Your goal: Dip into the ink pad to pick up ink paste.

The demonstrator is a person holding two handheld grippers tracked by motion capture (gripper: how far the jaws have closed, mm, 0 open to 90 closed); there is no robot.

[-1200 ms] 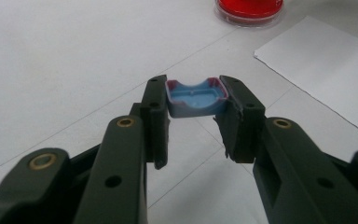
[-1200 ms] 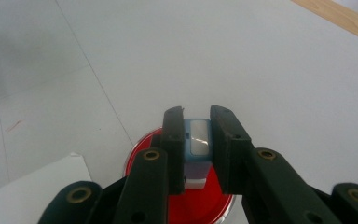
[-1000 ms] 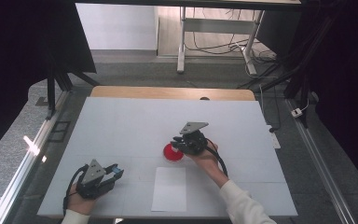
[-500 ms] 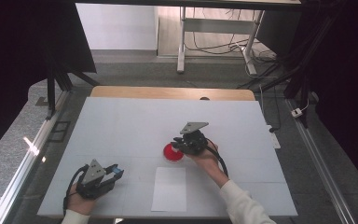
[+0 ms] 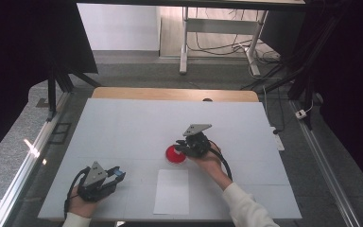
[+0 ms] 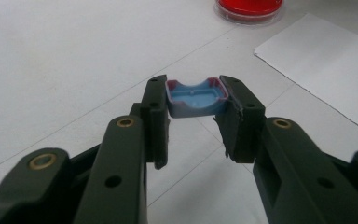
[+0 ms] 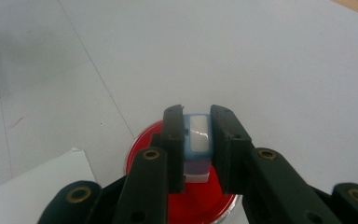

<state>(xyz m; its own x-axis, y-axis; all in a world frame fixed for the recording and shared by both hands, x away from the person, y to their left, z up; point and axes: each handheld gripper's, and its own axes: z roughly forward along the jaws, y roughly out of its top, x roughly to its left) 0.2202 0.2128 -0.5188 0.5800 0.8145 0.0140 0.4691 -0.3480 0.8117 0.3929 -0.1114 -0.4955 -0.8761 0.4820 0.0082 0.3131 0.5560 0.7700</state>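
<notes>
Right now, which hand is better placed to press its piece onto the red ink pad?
Right. The right tongs hold a small blue-and-white block directly above the red pad; the left tongs, gripping a blue cap, sit well short of it.

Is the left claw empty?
No, the left claw is shut on a small blue cap, which sits pinched between its two black jaws above the white table.

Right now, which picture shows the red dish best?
The high view: the whole round red dish shows beside the right gripper. The left gripper view crops it at the top edge; in the right gripper view the jaws cover most.
</notes>
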